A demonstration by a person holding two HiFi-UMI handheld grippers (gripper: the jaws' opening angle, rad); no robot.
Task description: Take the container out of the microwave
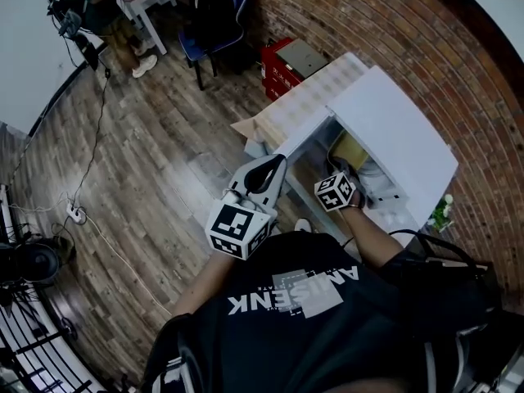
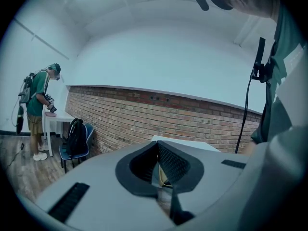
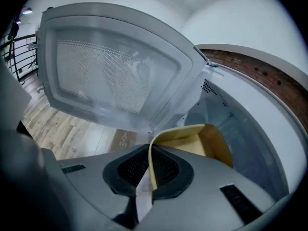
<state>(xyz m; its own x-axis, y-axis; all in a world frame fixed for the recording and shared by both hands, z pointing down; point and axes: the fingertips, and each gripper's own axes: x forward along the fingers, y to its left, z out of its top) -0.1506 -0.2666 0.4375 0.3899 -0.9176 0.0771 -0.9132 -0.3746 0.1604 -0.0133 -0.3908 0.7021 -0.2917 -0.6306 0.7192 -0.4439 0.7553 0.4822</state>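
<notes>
The white microwave (image 1: 401, 129) stands on a table against the brick wall, its door (image 3: 110, 66) swung open to the left. My right gripper (image 3: 150, 148) is shut on the near wall of the tan, open-topped container (image 3: 207, 138), which sits at the mouth of the cavity. From the head view, the right gripper (image 1: 345, 170) reaches into the opening beside the container (image 1: 348, 150). My left gripper (image 1: 278, 164) hovers level in front of the door's edge. Its jaws are shut with nothing between them, and its tips (image 2: 157, 143) point toward the microwave.
A pale table top (image 1: 303, 97) extends left of the microwave, with a red box (image 1: 282, 64) behind it. A blue chair carrying a black backpack (image 1: 214, 15) stands on the wooden floor. Another person (image 2: 38, 112) works at a white table far off. A small plant (image 1: 442, 211) is beside the microwave.
</notes>
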